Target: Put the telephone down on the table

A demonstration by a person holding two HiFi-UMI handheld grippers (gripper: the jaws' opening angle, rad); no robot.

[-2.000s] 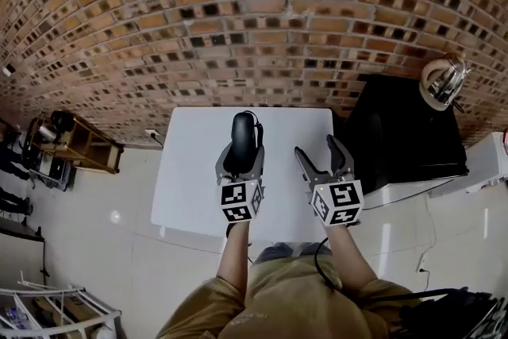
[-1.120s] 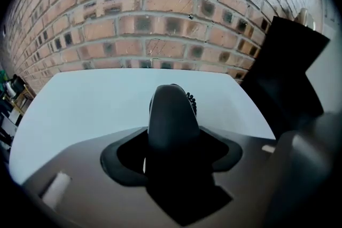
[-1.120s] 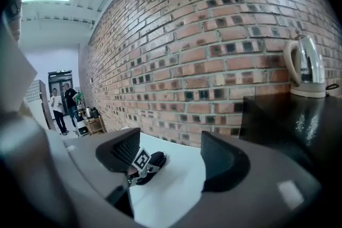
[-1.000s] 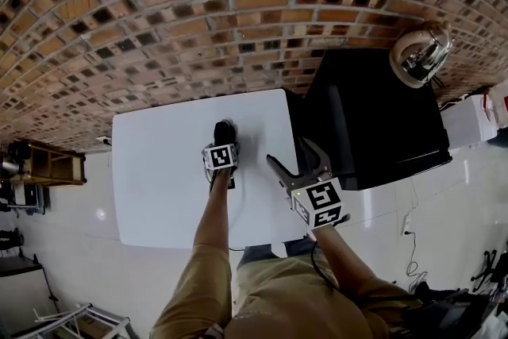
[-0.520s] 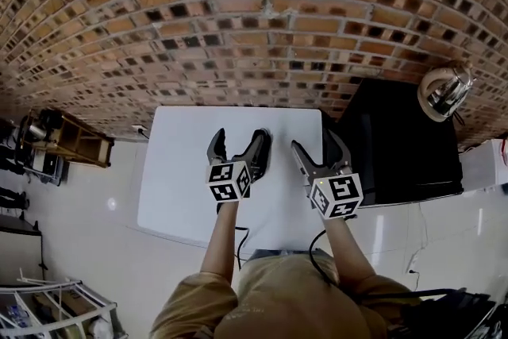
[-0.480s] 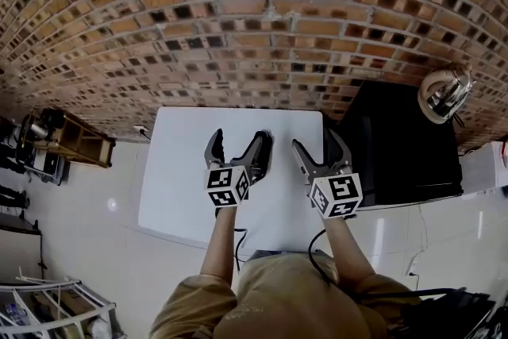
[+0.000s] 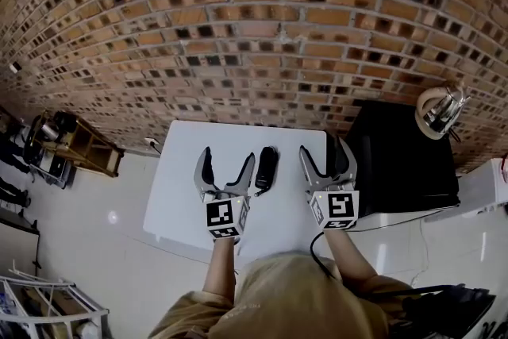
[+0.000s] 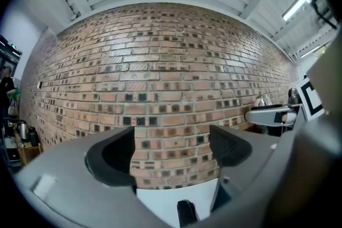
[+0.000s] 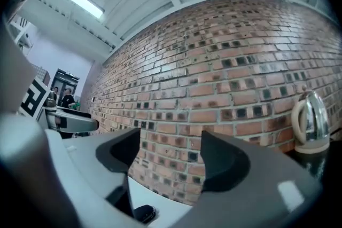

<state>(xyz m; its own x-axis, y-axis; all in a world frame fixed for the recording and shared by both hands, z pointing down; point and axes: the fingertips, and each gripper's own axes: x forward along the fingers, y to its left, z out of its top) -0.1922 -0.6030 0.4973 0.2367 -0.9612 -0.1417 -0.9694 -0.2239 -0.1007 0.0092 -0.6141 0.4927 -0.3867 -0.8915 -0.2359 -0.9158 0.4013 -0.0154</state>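
Left gripper (image 7: 225, 164): jaws wide, closing, nothing between. Right gripper (image 7: 325, 158): wide, empty. Black telephone (image 7: 267, 168) lies flat on white table (image 7: 178, 194), centre frame, between grippers, touching neither. Head view shows whole telephone; gripper views only its end at bottom edge. Bare tabletop at left; black cabinet (image 7: 405, 159) just beside right edge, kettle (image 7: 440, 105) atop.

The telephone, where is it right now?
In the head view the telephone lies on the white table, between the left gripper, whose empty jaws are closing, and the open right gripper.
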